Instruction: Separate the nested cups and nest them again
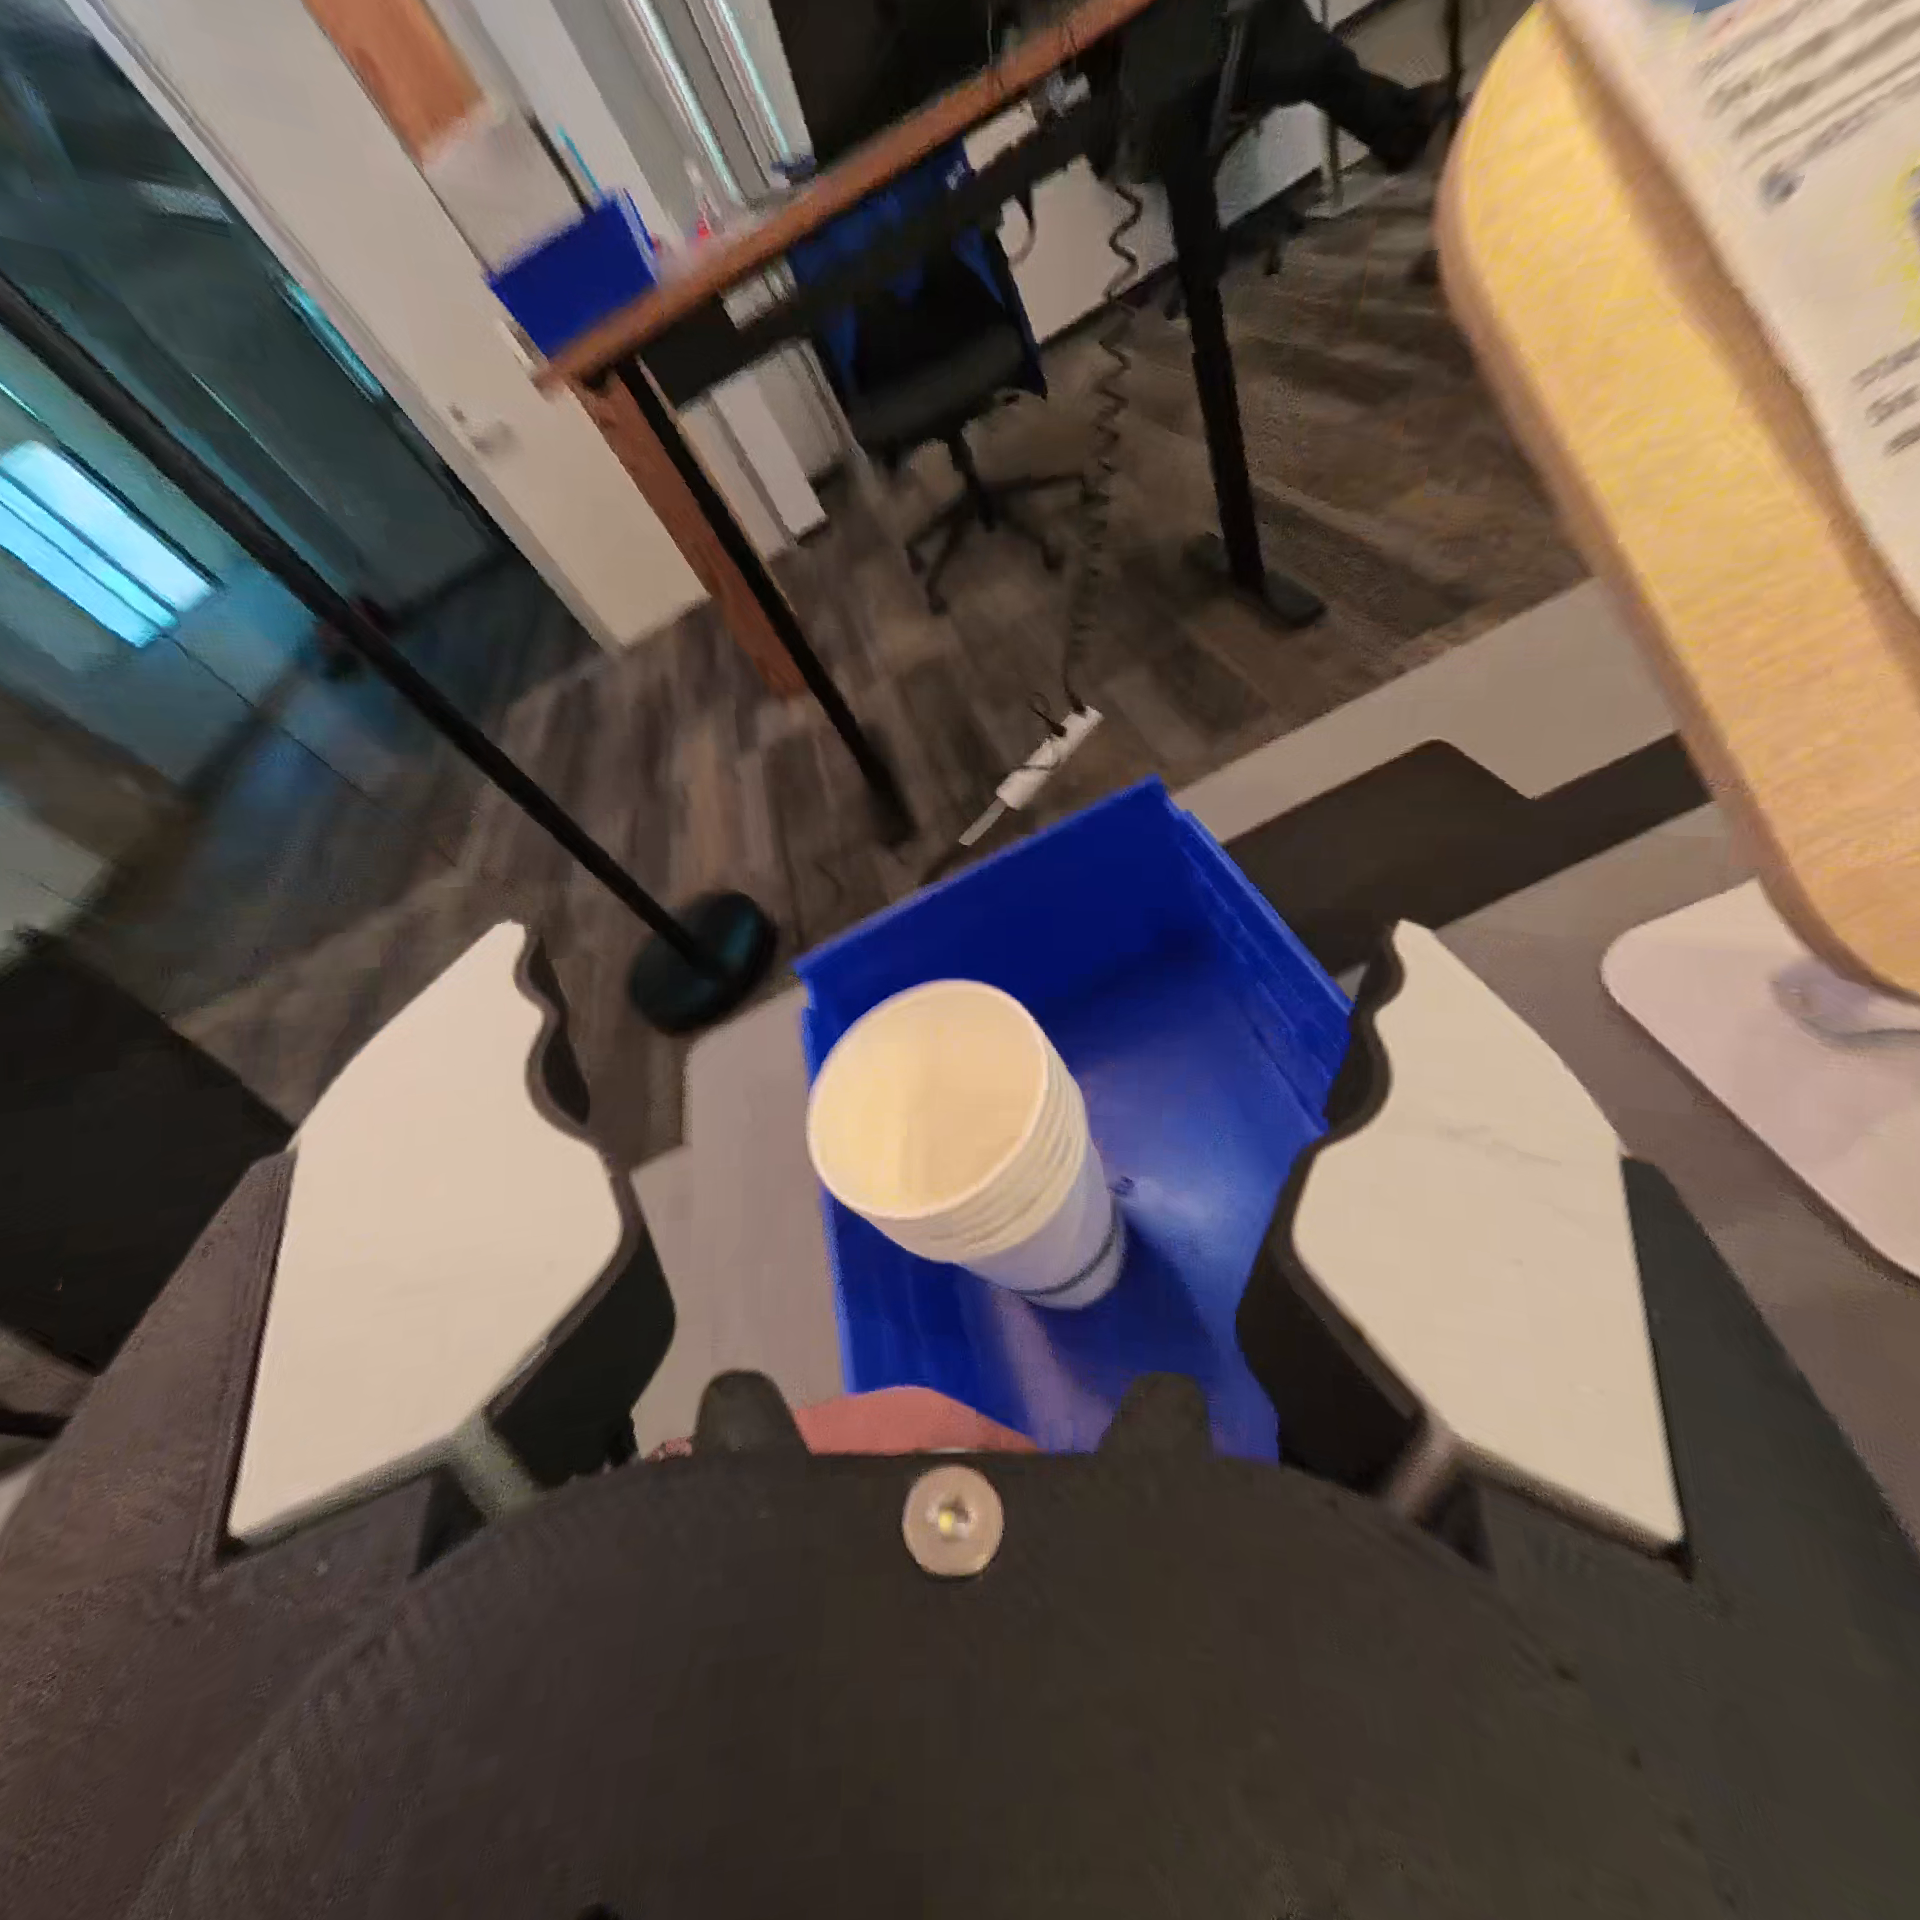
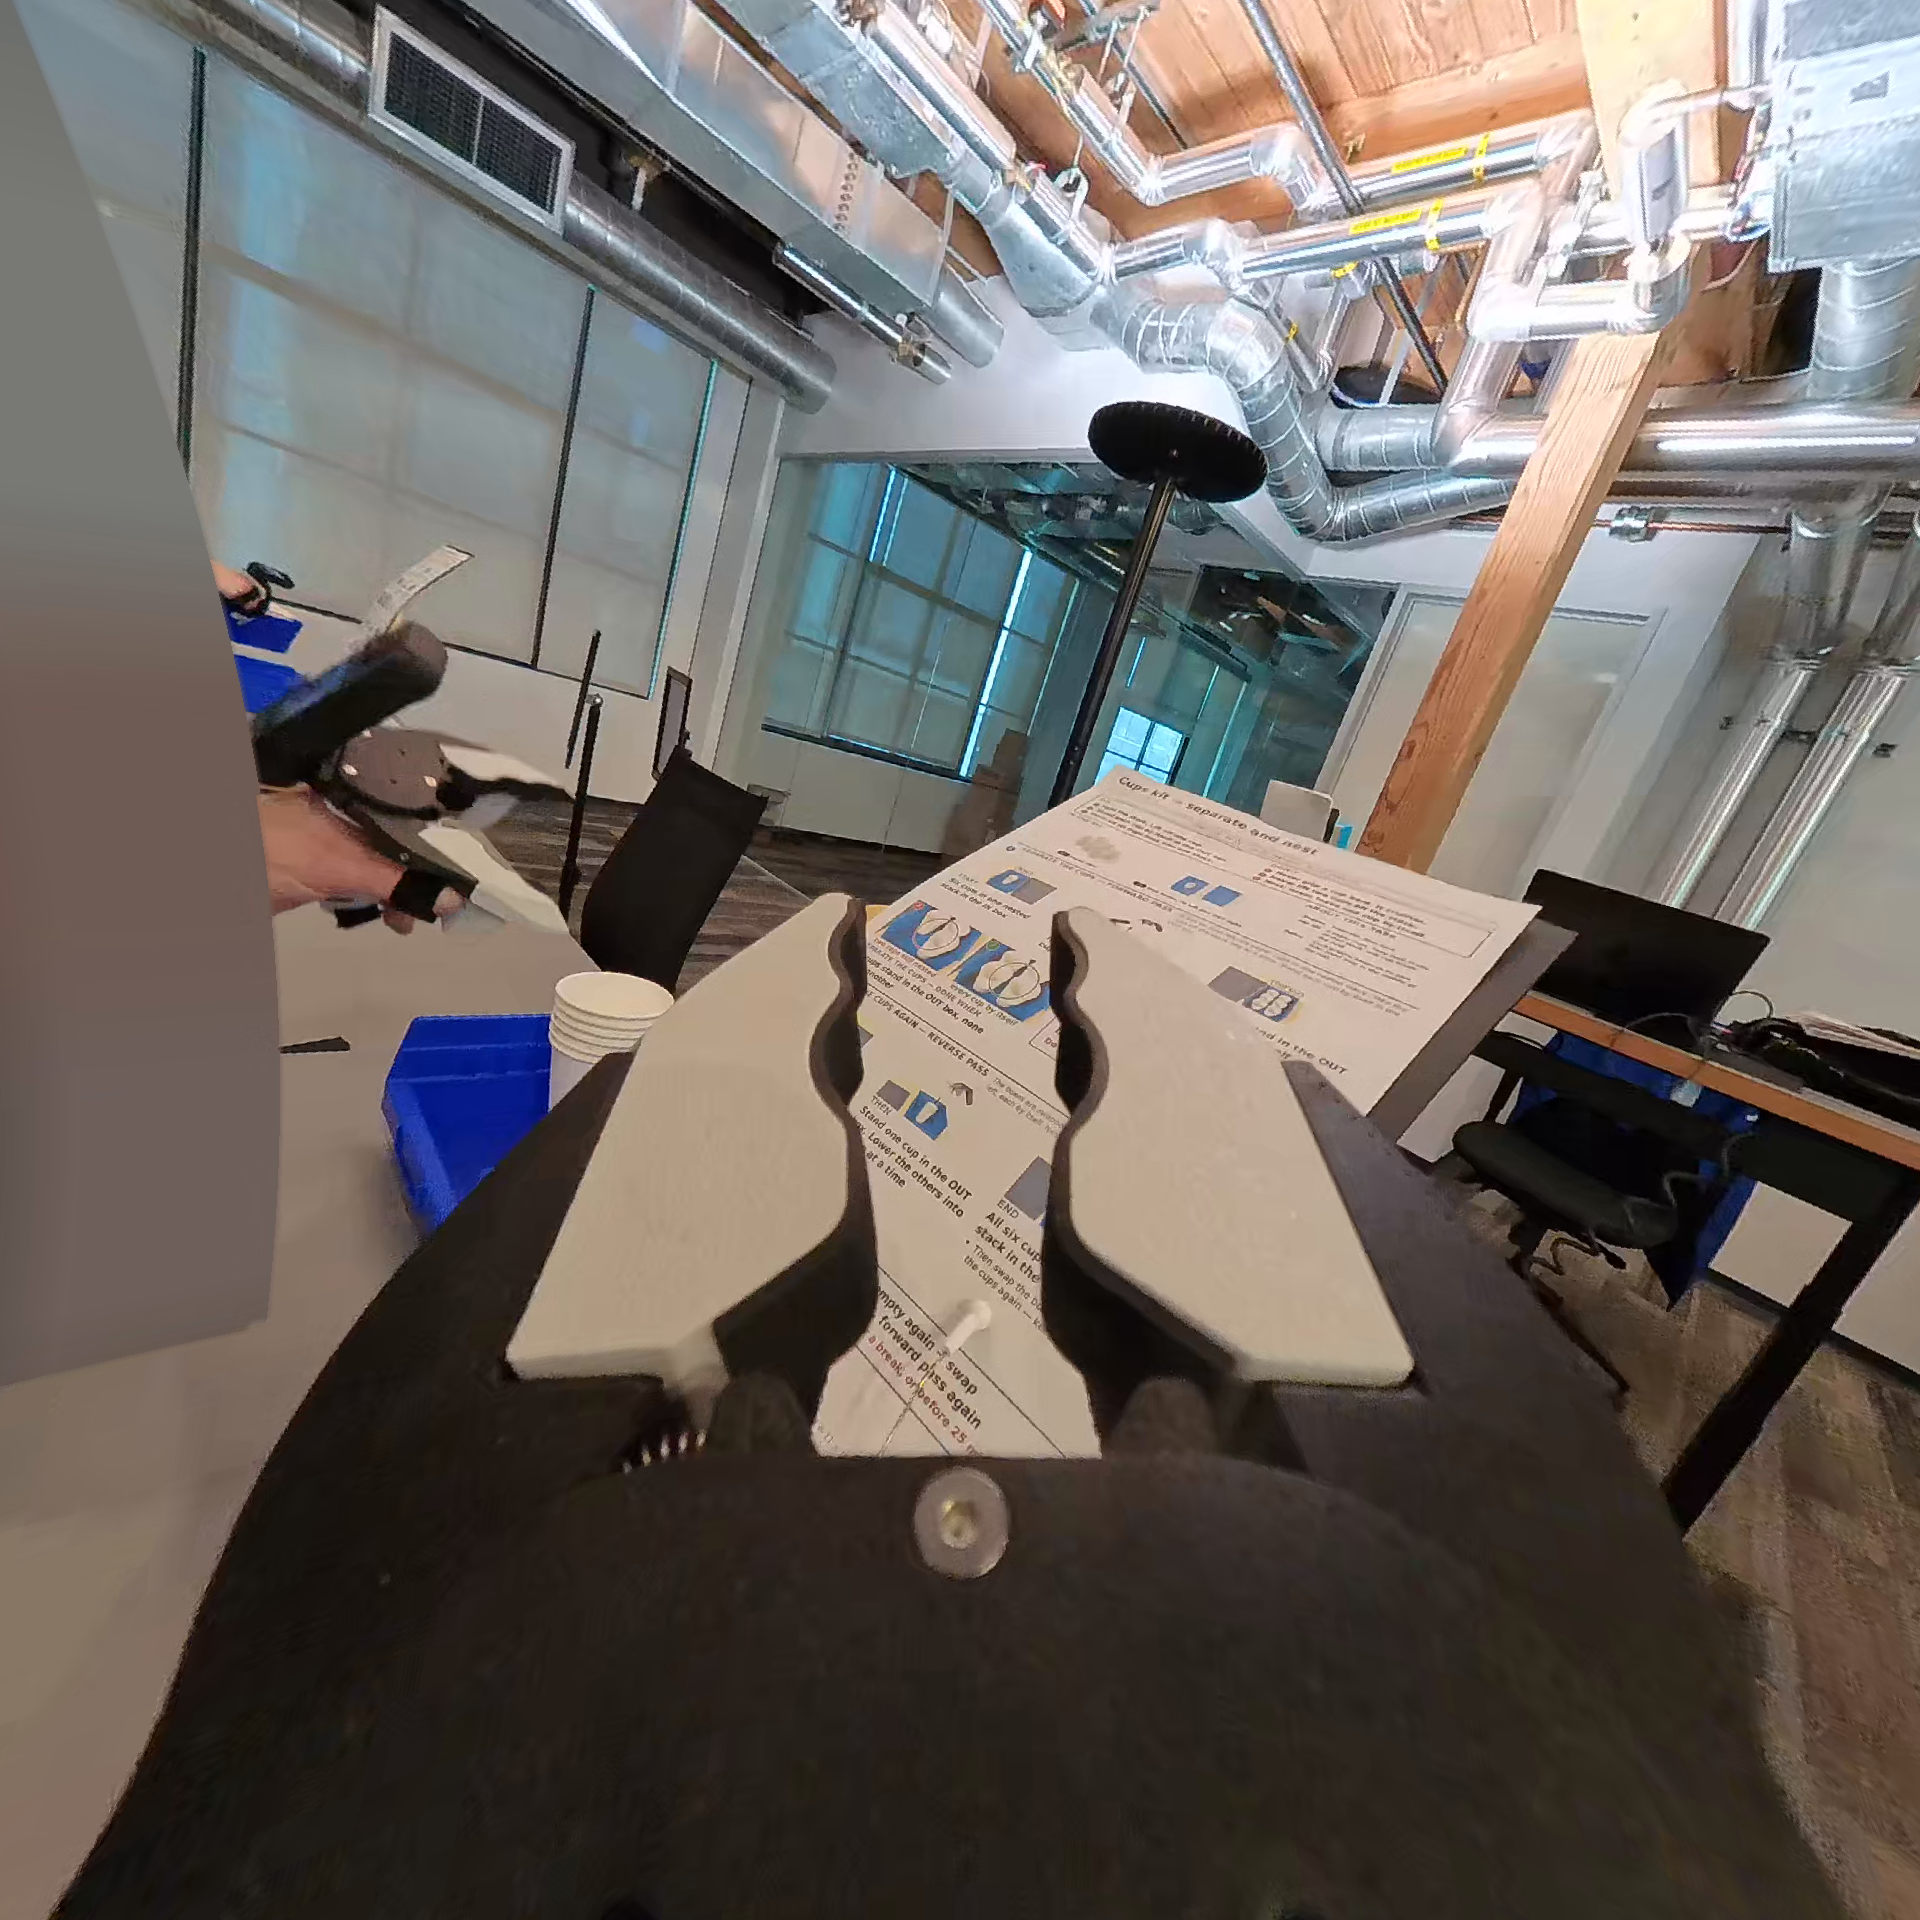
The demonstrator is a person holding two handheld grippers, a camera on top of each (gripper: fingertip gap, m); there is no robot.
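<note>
The stack of paper cups [image 1: 961, 1127] is standing in the blue bin [image 1: 1174, 956] at the middle of the frame. The left gripper [image 1: 956, 997] is held wide open above it, empty. The right gripper [image 2: 956, 977] is partly open, empty. The tall stack could be knocked over by a crooked grab. The grey table [image 1: 727, 1122] is seen near a dark wood floor [image 1: 727, 748] and office desks [image 1: 831, 197].

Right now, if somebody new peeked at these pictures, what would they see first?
Probably the stack of white paper cups standing inside the bright blue bin, right in the middle of the left claw's view, with the left claw spread wide open above it and holding nothing. In the right claw's view, a big printed instruction sheet on a slanted board fills the space beyond the right claw, which is empty too.
</note>
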